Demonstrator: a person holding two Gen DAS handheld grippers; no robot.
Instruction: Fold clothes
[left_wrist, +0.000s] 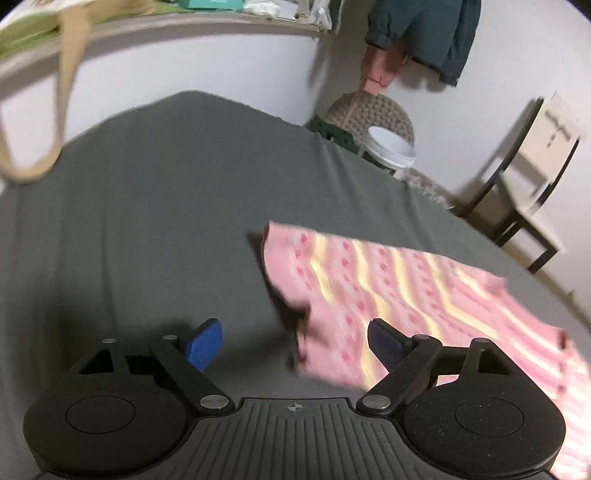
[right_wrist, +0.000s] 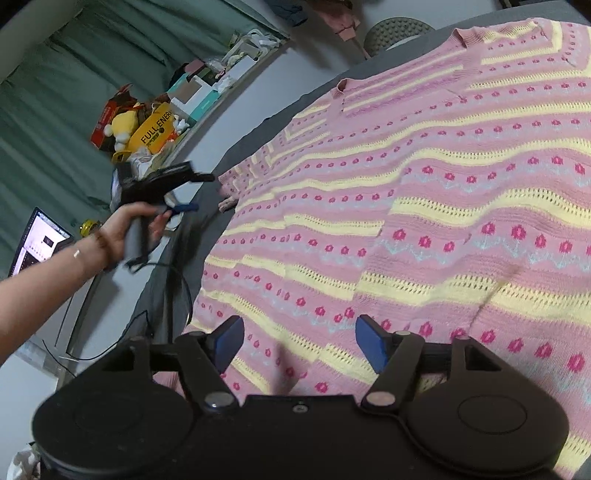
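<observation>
Pink knitted sweater (right_wrist: 424, 206) with yellow stripes and magenta flower dots lies spread flat on the grey bedsheet (left_wrist: 155, 206), reaching its left edge. Right gripper (right_wrist: 299, 345) hovers low over the sweater's near hem, blue pads apart, holding nothing. Left gripper (left_wrist: 295, 341) hangs above bare sheet just beside the sweater's folded sleeve, jaws wide and empty; a person's hand (right_wrist: 125, 229) carries it.

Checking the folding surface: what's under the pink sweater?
The pink sweater lies spread on a grey sheet, which shows around its edges. Whatever is directly beneath the knit is covered.
</observation>
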